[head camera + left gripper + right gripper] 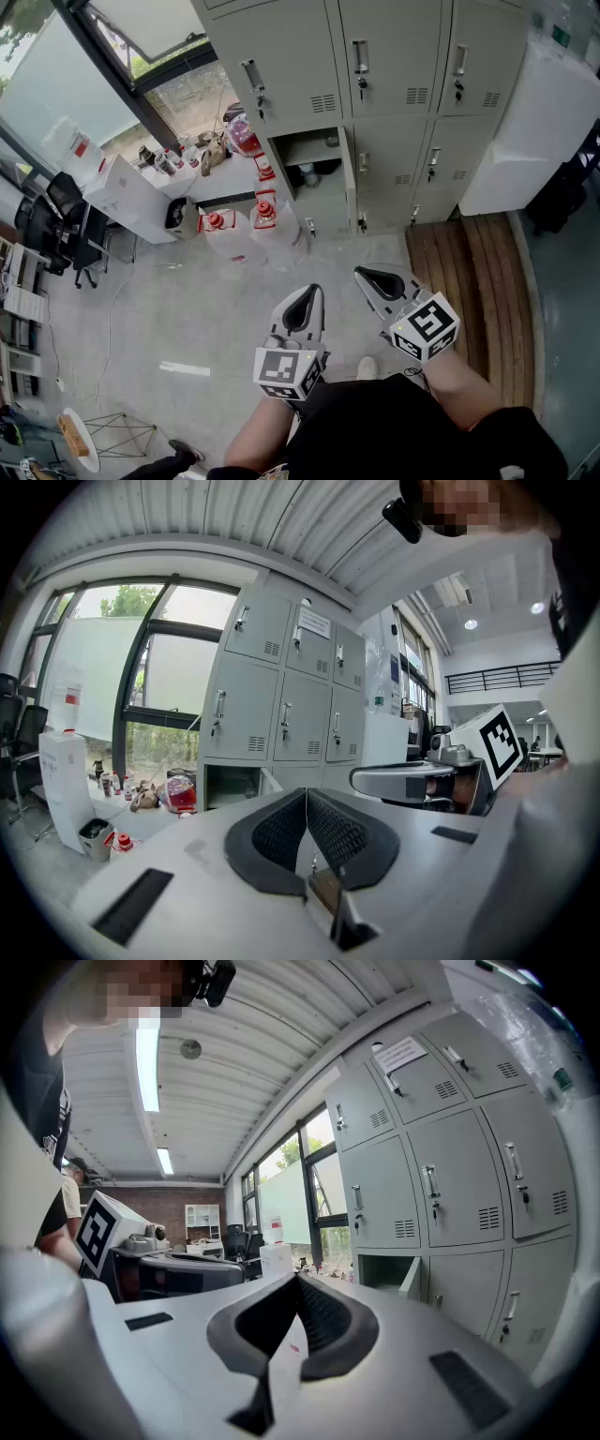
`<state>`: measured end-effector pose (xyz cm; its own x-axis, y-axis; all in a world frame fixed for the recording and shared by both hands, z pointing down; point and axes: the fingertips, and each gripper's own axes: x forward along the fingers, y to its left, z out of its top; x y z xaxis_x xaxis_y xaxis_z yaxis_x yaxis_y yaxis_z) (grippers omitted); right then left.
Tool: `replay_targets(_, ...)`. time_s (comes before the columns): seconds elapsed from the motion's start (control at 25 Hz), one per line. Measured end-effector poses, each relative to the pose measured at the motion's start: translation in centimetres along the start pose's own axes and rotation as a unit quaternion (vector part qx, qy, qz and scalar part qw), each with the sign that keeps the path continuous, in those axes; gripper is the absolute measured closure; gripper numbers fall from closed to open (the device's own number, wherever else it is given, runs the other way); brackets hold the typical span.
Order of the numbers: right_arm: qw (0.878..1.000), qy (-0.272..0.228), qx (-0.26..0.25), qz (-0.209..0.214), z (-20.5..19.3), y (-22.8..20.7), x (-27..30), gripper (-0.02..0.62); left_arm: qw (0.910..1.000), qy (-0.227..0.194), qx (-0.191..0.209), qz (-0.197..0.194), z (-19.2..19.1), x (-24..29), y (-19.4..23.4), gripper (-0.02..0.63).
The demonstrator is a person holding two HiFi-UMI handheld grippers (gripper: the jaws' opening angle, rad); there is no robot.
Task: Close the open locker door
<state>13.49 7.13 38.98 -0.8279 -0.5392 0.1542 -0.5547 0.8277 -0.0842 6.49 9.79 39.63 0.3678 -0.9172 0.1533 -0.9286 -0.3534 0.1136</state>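
Left gripper (pixel 312 291) and right gripper (pixel 364 273) side by side, low in head view, both aimed at bank of light grey metal lockers (pixel 403 56). Fingers (pixel 272 832) of left closed tip to tip, empty; right fingers (pixel 323 1321) likewise closed, empty. Open grey metal locker door (pixel 349 183) in lower row, swung outward, seen edge-on beside its exposed compartment (pixel 314 202). Door well apart from both pairs of fingers, ahead across pale floor (pixel 187 309). Clear red-capped plastic jugs (pixel 262 220) on floor just left of compartment.

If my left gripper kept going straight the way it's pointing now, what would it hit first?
Most likely the open locker door. The left gripper, jaws shut, points over the floor toward it. Nothing nearer shows in that line, though depth is hard to judge.
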Motion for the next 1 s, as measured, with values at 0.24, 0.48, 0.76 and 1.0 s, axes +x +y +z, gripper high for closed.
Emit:
replay_targets(0.24, 1.0, -0.001, 0.0, 0.002, 0.3, -0.2, 0.3, 0.543, 1.0, -0.001, 0.003, 0.0, 0.4, 0.3, 0.1, 0.588)
replay_targets(0.48, 1.0, -0.003, 0.0, 0.002, 0.4, -0.7, 0.4, 0.543, 1.0, -0.002, 0.006, 0.001, 0.7, 0.6, 0.1, 0.588)
replay_targets(0.76, 1.0, -0.01, 0.001, 0.006, 0.7, -1.5, 0.3, 0.541, 0.9999, -0.003, 0.008, 0.007, 1.1, 1.0, 0.0, 0.588)
replay_targets(1.0, 1.0, -0.016, 0.011, 0.01, 0.8, -2.6, -0.1, 0.541, 0.9999, -0.004, 0.011, 0.011, 1.5, 1.5, -0.8, 0.588)
